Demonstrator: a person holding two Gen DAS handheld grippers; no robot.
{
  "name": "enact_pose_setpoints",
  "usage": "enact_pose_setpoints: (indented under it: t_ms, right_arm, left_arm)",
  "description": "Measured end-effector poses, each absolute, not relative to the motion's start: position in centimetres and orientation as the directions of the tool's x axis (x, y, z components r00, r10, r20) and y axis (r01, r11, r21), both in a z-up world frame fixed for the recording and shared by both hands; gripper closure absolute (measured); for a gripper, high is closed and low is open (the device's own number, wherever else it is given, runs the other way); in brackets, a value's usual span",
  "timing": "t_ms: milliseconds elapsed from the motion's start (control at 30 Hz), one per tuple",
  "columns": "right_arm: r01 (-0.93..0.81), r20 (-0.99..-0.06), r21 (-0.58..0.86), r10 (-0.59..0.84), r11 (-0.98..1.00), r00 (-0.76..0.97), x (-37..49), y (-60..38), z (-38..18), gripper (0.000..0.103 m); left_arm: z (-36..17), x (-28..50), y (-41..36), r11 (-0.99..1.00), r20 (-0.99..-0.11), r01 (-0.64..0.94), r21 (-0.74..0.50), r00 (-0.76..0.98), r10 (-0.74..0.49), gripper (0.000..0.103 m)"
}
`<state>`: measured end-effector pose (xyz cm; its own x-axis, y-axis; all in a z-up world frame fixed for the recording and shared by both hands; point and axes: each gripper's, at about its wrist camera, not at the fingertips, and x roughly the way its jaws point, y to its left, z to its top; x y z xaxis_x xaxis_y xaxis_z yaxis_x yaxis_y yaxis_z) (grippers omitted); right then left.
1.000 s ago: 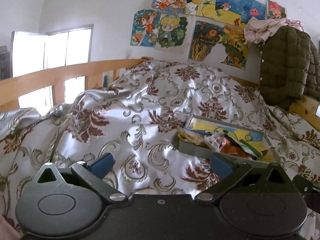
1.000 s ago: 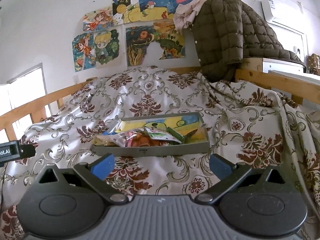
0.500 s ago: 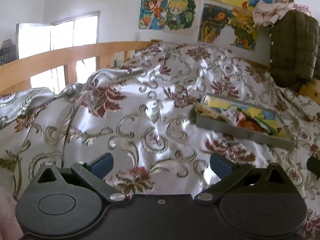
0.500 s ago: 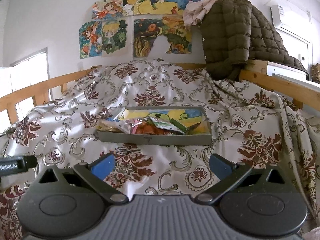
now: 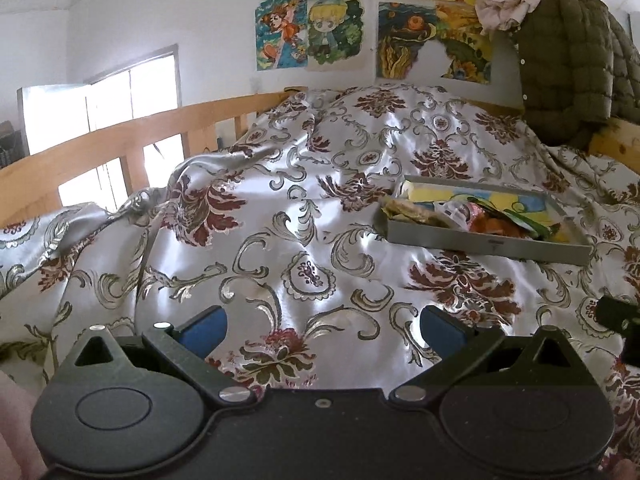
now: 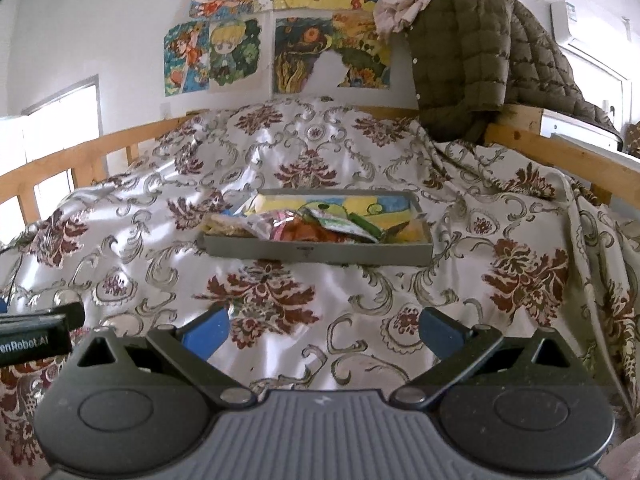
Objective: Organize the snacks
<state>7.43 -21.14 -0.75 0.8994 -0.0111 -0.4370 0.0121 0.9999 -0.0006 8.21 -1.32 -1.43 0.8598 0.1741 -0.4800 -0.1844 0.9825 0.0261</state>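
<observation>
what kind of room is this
Most likely a bedroom: a wooden-railed bed under a floral bedspread, cartoon drawings taped to the wall, and a quilted jacket hung over the bed frame.

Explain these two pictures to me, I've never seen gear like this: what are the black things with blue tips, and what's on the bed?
Each picture comes from a camera mounted on a tool that a person holds, one per hand, looking forward along its two blue-tipped fingers. The left hand-held gripper and the right hand-held gripper are both open and hold nothing. Ahead, on a floral bedspread, sits a shallow grey tray with a heap of snack packets in it. Behind are a wooden bed rail, drawings on the wall and an olive quilted jacket.
</observation>
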Motion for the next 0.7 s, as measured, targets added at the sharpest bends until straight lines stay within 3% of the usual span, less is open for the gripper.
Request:
enact_pose_setpoints:
  t_ms: [700]
  right_arm:
    - [0.018,-0.485,-0.04,-0.035,0.999,0.874,7.67,-20.58,-1.56,0.0]
  left_arm:
    - [-2.02,8.12,-0.58,0.98,-0.527,-0.198,-0.006,0.833,0.165,0.001]
